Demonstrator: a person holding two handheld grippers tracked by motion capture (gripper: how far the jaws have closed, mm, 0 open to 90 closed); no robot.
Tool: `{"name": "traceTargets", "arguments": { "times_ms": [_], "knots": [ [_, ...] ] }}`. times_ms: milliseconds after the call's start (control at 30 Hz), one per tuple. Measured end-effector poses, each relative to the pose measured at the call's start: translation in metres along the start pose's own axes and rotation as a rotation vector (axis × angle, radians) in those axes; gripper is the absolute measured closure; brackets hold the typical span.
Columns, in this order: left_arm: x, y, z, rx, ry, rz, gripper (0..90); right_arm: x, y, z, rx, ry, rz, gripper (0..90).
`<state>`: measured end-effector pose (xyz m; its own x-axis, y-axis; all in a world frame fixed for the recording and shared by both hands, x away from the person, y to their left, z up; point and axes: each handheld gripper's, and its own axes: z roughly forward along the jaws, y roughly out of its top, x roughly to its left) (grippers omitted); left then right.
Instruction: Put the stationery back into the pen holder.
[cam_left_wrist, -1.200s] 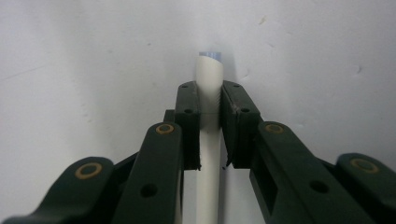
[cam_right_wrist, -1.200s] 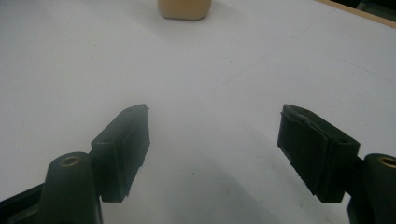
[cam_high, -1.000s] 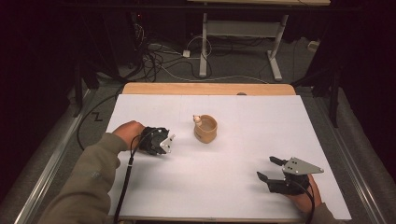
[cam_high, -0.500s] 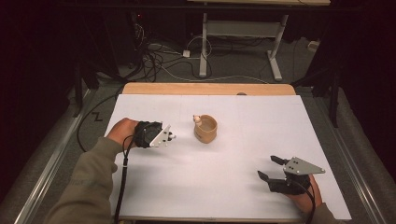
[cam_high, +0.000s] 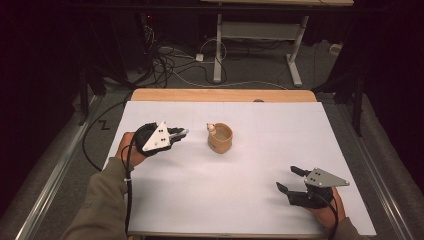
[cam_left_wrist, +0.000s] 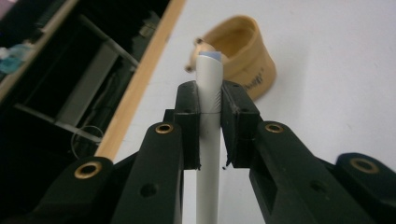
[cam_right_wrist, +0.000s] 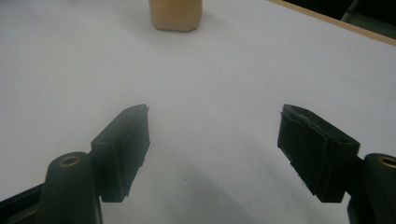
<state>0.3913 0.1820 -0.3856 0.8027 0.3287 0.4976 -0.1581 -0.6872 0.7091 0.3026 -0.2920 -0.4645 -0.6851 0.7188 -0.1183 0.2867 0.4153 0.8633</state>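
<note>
Clamping a slim white-grey marker pen, the left gripper has both black pads pressed flat against the barrel, one on each side. In the left gripper view the pen runs up from the bottom edge, passes between the jaws and ends in a pale blue-tipped end just beyond them. In the high view its light tip pokes out past the jaws toward the middle of the table, aimed at the small round tan wooden cup, which has a little knob at its rim on the side facing the pen. Pen and cup are near each other but apart — a strip of bare white sheet lies between them.

The cup stands upright on the white table cover, a little toward the far side of centre, and its open mouth faces up. In the left gripper view it sits straight ahead of the pen tip, slightly blurred.

The right gripper rests low near the near right corner of the sheet, well apart from the cup. Its jaws are spread wide with only bare white surface between them — the pads grip nothing.
</note>
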Motion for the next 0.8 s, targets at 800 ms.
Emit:
{"name": "traceTargets", "arguments": {
  "times_ms": [800],
  "knots": [
    [-0.016, -0.015, -0.004, -0.333, 0.232, -0.476, 76.1, 0.000, 0.000, -0.002, -0.029, -0.007, -0.012, 25.5]
  ]
}}
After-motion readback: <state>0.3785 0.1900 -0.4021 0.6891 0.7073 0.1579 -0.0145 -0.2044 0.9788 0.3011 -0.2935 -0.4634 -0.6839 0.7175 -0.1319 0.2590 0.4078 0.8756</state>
